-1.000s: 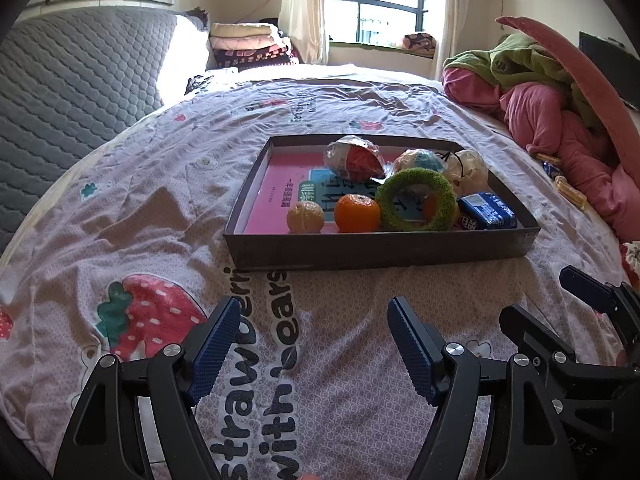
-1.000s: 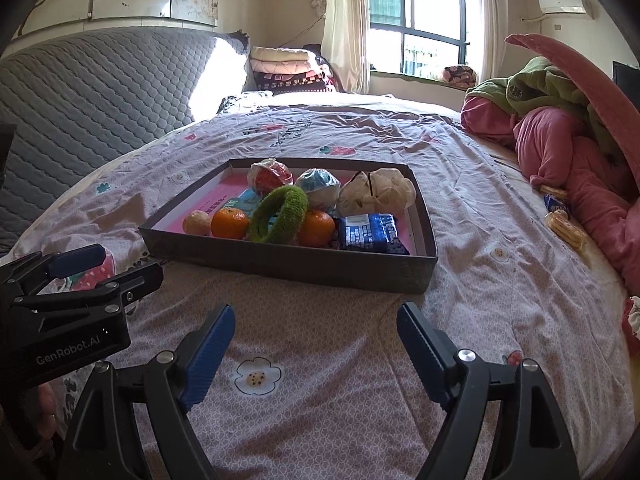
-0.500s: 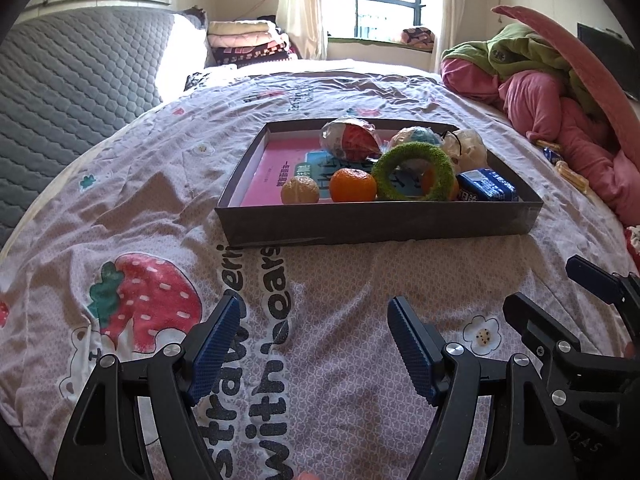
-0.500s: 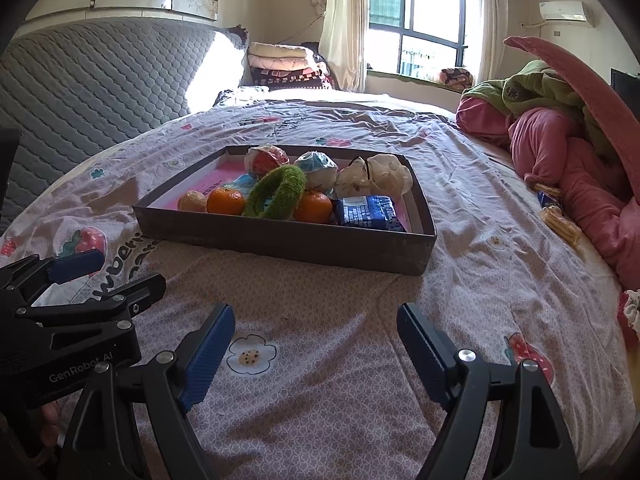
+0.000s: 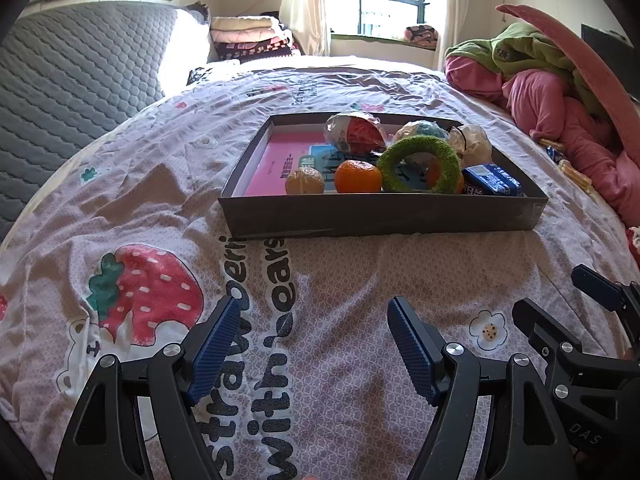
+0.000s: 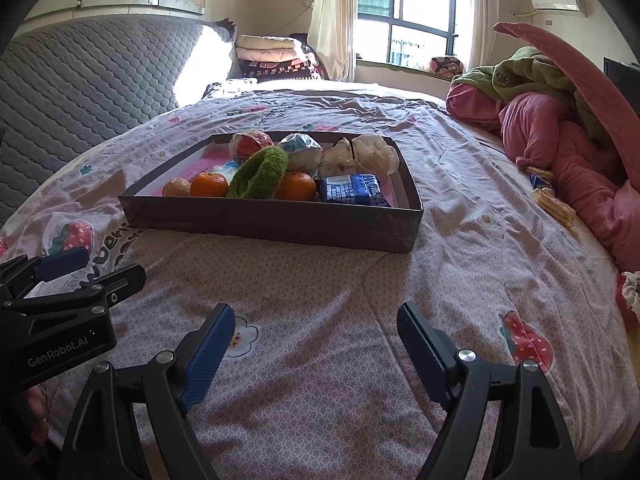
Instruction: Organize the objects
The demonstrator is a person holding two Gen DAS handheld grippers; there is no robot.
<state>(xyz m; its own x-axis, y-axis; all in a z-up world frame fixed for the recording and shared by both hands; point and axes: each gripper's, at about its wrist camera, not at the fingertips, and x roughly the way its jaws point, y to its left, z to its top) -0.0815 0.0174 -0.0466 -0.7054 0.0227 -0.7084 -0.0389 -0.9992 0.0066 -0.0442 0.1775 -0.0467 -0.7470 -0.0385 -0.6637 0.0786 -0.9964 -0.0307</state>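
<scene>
Nearest the cameras, the left gripper (image 5: 310,344) and the right gripper (image 6: 316,350) were held low over the lilac strawberry-printed bedsheet (image 5: 340,280), each with its blue-padded fingers (image 5: 214,340) spread wide and nothing between them. Straight ahead of both, well apart from the fingertips, the shallow dark-grey cardboard box (image 5: 380,216) was seen lying on the bed, its long axis running across the line of the fingers. In it, a pale yellowish round fruit (image 5: 305,181), a bright orange mandarin (image 5: 358,176), a fuzzy green ring (image 5: 418,164) propped on edge and a blue foil packet (image 5: 492,181) were ranged along the near wall, with wrapped bundles (image 5: 354,133) behind. The packet end was judged nearer the right gripper, the pale fruit end nearer the left. Farther off, a pink and green heap of bedding (image 6: 560,120) was noted at the right.

Against the frames of a second earlier, the box was found slightly farther from both sets of fingers, which had been kept equally wide.
</scene>
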